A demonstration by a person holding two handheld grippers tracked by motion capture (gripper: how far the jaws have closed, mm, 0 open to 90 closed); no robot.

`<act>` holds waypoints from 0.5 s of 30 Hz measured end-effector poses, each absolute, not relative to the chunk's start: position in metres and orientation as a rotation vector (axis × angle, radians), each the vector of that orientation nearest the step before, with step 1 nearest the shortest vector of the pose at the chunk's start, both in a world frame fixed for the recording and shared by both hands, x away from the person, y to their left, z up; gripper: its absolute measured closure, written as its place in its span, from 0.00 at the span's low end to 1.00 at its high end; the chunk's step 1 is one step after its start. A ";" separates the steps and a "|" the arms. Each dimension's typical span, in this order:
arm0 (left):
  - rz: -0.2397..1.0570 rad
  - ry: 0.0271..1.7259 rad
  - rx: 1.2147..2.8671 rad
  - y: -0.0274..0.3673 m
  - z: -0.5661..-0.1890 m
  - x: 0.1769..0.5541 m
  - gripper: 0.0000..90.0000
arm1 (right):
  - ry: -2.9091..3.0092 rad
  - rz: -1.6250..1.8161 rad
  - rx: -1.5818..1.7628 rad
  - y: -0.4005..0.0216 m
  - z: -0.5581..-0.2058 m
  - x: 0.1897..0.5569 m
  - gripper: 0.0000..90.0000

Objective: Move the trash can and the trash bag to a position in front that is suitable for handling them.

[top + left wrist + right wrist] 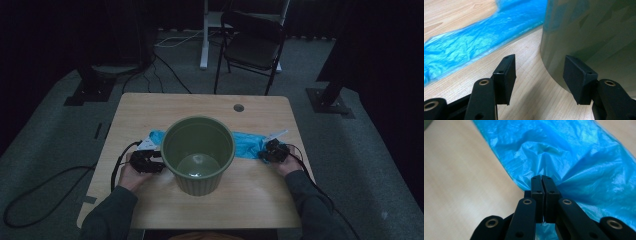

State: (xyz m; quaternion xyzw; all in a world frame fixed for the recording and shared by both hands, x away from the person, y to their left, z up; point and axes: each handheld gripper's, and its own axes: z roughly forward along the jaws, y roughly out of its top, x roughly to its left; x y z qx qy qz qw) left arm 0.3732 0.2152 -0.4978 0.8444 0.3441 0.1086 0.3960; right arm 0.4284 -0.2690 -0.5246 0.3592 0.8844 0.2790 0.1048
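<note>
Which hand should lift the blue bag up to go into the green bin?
Right, probably. The right gripper is already shut on the blue bag, puckering the plastic. The left gripper stands open beside the green bin, holding nothing.

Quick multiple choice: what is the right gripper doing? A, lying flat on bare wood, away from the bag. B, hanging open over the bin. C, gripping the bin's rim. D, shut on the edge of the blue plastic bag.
D: in the right gripper view the right gripper has its jaws pressed together on a puckered edge of the blue plastic bag.
</note>
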 end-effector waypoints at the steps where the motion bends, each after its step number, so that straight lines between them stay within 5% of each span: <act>1: 0.271 0.879 2.134 0.215 -0.497 0.373 0.49 | 2.623 0.841 1.054 -0.274 -0.525 0.411 0.99; 15: 0.261 0.884 2.126 0.215 -0.497 0.375 0.50 | 2.698 0.846 0.971 -0.272 -0.524 0.337 0.94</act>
